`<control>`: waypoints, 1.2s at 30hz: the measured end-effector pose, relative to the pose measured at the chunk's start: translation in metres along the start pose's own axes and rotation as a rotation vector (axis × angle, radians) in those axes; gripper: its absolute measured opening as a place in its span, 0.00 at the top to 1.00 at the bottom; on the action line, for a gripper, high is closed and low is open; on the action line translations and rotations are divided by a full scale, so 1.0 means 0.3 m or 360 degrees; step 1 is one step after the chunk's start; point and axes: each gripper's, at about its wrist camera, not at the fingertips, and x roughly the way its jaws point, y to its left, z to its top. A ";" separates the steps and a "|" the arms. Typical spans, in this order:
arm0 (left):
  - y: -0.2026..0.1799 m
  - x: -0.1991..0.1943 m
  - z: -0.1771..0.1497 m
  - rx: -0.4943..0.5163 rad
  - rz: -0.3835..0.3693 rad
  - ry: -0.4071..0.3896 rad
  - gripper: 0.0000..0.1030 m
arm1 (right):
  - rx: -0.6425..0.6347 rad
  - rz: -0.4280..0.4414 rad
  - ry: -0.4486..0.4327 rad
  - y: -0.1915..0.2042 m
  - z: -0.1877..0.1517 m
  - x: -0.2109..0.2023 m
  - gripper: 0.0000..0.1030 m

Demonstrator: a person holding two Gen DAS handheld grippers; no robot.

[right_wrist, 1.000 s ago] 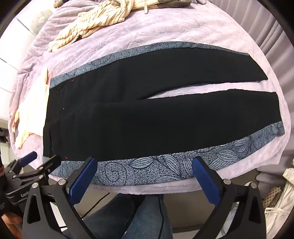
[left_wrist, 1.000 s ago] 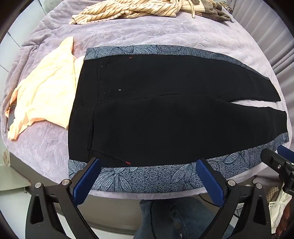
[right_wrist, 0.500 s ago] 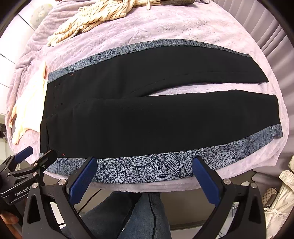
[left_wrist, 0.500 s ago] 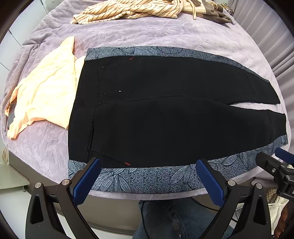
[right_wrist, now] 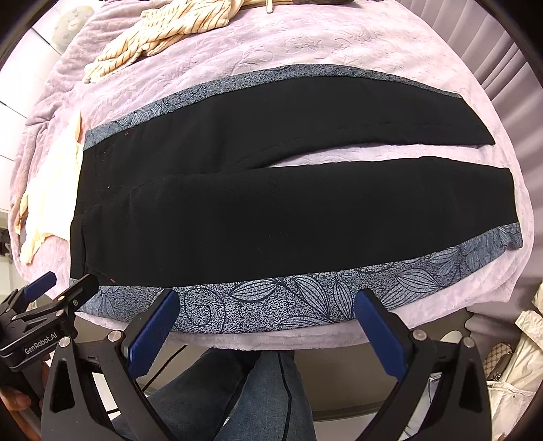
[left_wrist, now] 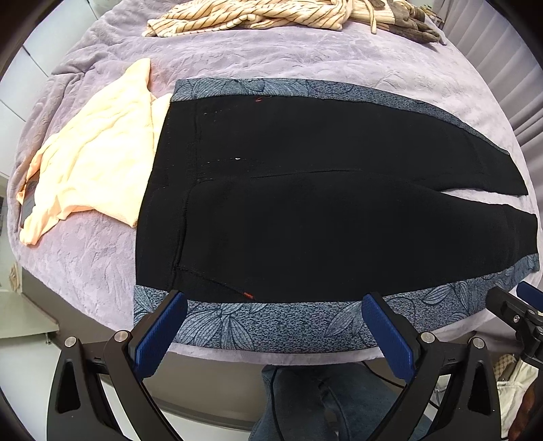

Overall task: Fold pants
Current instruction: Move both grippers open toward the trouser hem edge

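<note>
Claws [left_wrist: 271, 325] nearer pants [left_wrist: 305, 220]; "GenRobot.AI" label [right_wrist: 40, 344]

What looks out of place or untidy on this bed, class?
The black pants lie flat, but their waist end overlaps the peach garment, left crumpled beside them. A striped garment is heaped at the bed's far edge.

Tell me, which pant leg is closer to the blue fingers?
The near pant leg, the one whose flowery blue-grey side stripe lies right at the bed's front edge. The other leg lies farther back, across a gap of purple blanket.
</note>
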 end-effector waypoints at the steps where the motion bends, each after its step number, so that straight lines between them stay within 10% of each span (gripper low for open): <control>1: 0.007 0.003 -0.002 -0.0006 0.0008 0.0003 0.00 | 0.0001 0.0002 0.0000 -0.001 0.000 0.000 0.00; 36: 0.058 0.024 -0.061 -0.0020 0.0062 0.0042 0.00 | 0.0014 0.0033 0.0015 -0.001 -0.033 0.023 0.00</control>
